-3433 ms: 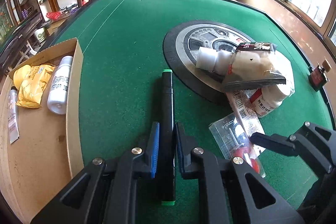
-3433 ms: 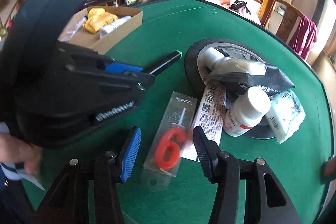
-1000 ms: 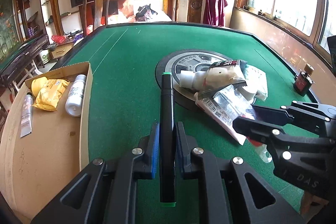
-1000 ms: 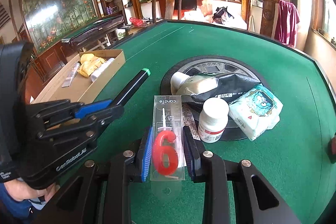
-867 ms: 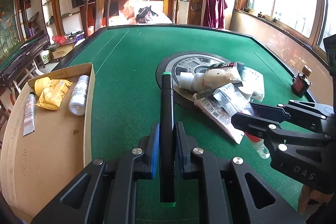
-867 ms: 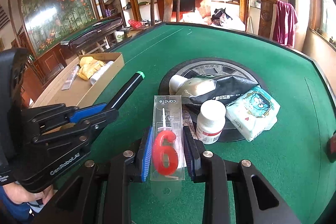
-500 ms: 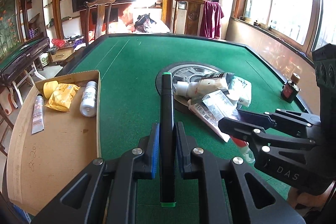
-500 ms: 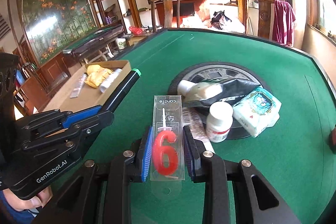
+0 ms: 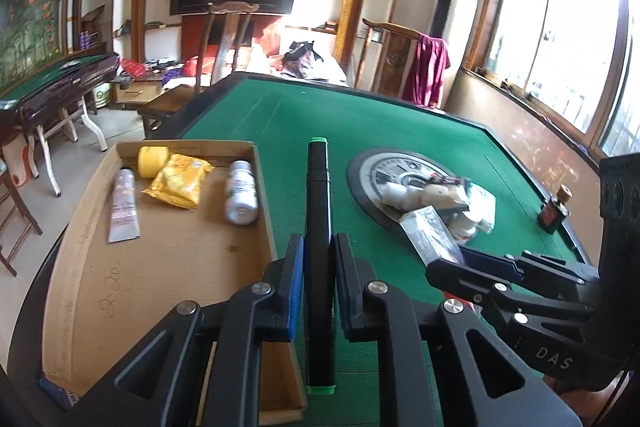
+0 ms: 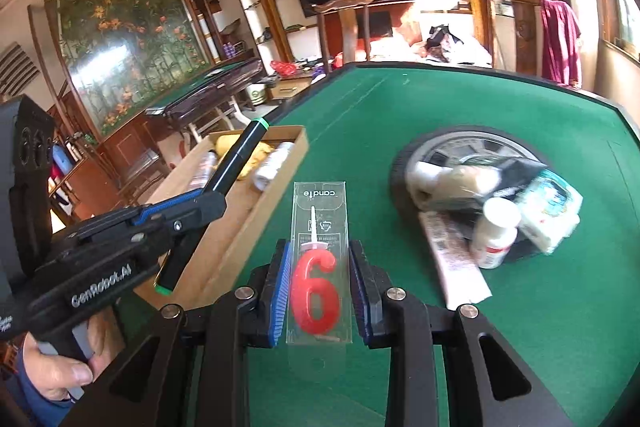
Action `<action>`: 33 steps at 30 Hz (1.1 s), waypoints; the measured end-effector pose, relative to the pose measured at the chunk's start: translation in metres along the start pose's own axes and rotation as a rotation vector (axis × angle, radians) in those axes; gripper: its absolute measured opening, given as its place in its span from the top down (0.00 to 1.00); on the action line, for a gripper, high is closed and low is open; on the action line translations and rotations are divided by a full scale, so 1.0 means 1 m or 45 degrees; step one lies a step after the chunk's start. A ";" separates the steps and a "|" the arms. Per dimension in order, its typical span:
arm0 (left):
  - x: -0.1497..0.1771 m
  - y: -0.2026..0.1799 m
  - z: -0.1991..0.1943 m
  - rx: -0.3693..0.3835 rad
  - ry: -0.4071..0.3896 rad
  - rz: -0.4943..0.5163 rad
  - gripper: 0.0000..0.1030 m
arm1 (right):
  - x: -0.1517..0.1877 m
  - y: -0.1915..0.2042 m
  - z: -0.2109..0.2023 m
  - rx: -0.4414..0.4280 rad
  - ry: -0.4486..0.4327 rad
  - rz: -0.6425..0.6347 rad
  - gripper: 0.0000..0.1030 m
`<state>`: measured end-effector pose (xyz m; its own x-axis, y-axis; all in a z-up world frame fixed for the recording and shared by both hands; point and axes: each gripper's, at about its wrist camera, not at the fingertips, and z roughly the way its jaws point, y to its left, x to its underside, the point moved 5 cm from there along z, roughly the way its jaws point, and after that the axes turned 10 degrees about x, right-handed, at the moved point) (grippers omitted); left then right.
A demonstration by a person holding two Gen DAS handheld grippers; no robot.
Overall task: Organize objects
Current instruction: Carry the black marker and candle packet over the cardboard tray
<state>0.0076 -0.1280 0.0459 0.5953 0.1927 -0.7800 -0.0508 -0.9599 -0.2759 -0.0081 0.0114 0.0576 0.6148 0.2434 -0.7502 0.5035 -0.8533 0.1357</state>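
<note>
A: What is the left gripper doing?

B: Its jaws are clamping a black marker with green ends. The marker is pointing forward, raised above the green table, over the right wall of a cardboard box.

A: What is lying in the box?

B: At its far end, a white tube, a yellow packet, a round yellow thing behind the packet, and a white bottle lying beside the right wall.

A: And the right gripper?

B: It is gripping a clear candle pack with a red number six inside. The pack is sitting between the blue pads, lifted off the table, to the right of the box.

A: Are the two grippers showing in each other's views?

B: Yes. In the right wrist view the left gripper is sitting at the left, held by a hand, with the marker angling over the box.

A: What is remaining on the table?

B: A round dark disc at the right is carrying a blurred heap: a small white jar, a dark pouch, a pale wipes pack and a barcoded strip. A small dark bottle is standing near the table's right edge.
</note>
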 end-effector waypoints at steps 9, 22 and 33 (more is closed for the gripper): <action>-0.002 0.067 -0.023 -0.064 -0.041 -0.155 0.86 | -0.021 0.056 0.019 -0.081 0.019 -0.088 0.70; 0.015 0.129 -0.011 -0.069 0.110 -0.287 0.86 | -0.021 0.109 0.093 -0.087 0.224 -0.167 0.70; 0.023 0.135 -0.016 -0.079 0.099 -0.308 0.86 | 0.000 0.119 0.130 0.055 0.361 -0.210 0.70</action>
<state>0.0266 -0.2569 -0.0003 0.6439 0.4042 -0.6496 0.1485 -0.8989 -0.4122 -0.0269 -0.1503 -0.0103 0.6747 0.4933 -0.5490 0.5879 -0.8089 -0.0043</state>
